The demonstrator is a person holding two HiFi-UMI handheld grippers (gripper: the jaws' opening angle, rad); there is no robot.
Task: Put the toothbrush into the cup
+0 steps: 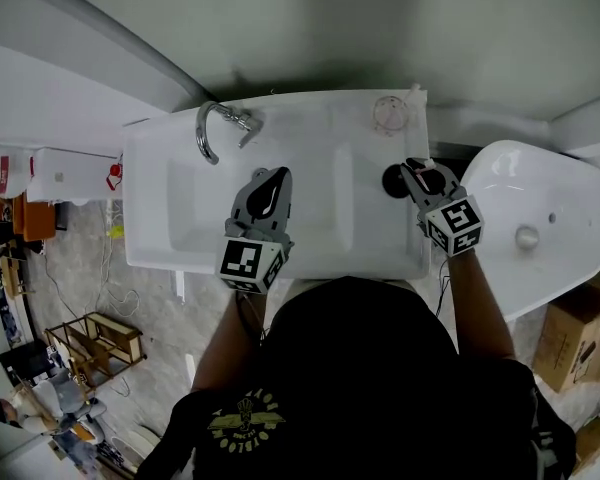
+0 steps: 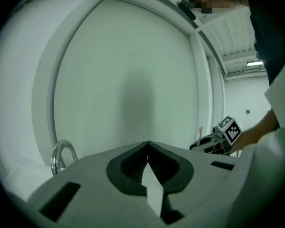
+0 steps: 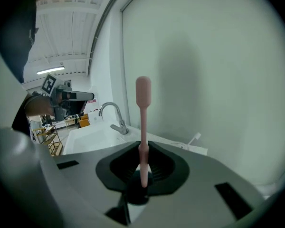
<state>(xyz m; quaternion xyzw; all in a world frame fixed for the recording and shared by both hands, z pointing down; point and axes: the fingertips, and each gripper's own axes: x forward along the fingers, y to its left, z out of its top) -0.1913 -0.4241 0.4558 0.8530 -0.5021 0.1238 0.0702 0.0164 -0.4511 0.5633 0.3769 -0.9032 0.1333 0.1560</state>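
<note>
A pink toothbrush [image 3: 143,108] stands upright between the jaws of my right gripper [image 3: 143,150], which is shut on its handle. Its lower end points into a dark round cup [image 3: 137,192] right under the jaws. In the head view that black cup [image 1: 394,180] sits on the right ledge of the white sink [image 1: 180,238], with my right gripper [image 1: 412,171] touching its right side. My left gripper [image 1: 273,180] hovers over the basin, shut and empty; its jaw tips [image 2: 147,145] meet with nothing between them.
A chrome faucet [image 1: 216,128] stands at the sink's back left. A clear glass [image 1: 390,113] with a white toothbrush [image 1: 413,92] stands at the back right corner. A white toilet [image 1: 530,218] is right of the sink. The wall is close behind.
</note>
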